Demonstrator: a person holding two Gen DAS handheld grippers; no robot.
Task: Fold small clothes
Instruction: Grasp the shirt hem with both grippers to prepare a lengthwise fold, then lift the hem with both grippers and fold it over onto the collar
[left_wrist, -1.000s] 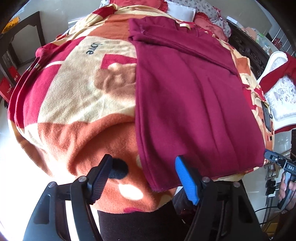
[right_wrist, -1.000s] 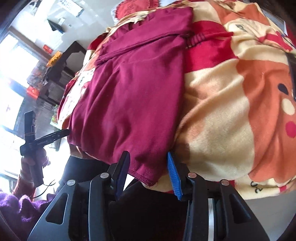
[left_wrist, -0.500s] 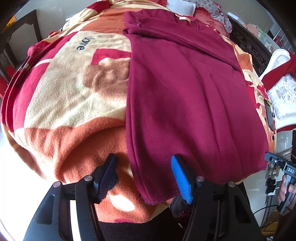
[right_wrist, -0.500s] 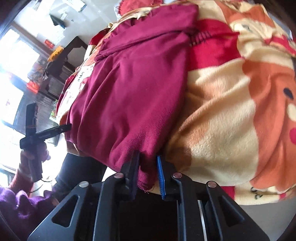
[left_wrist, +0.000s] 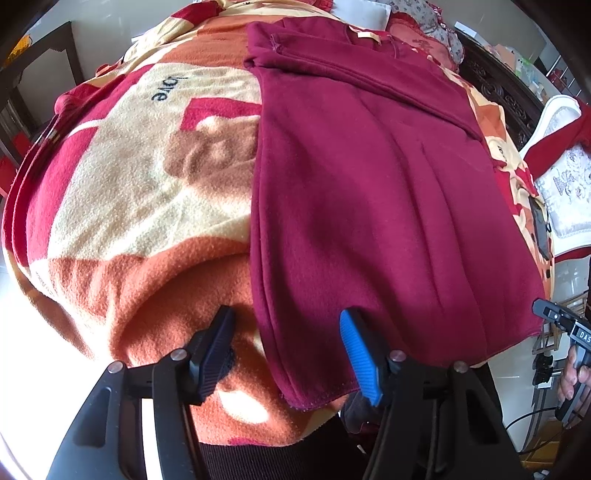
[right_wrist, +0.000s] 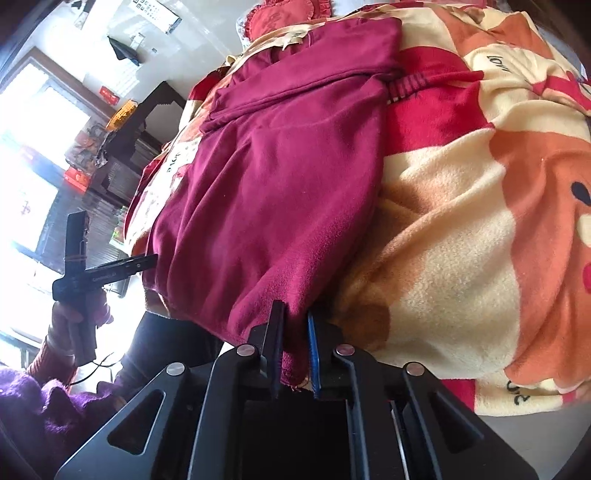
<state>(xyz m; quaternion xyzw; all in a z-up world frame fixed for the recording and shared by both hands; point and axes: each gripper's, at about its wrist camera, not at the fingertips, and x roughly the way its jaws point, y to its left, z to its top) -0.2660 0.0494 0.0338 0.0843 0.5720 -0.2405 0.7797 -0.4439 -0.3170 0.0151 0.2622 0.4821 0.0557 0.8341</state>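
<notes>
Spread over the bed is a fleece blanket in cream, orange and red, and on it a maroon top is laid flat, its collar at the far end and its hem hanging just over the near edge. One sleeve is seen already folded across the chest near the collar, so the side folds are judged done; the lengthwise fold, hem to collar, appears to be what is left. The right gripper has just been closing and is now clamped on the near right corner of the hem, with cloth pinched between its jaws. The left gripper has been narrowed a little but is kept apart: the near left corner of the hem lies between its jaws and is not yet pressed by either pad. That corner must be gripped before the hem can be raised evenly and carried toward the collar.
</notes>
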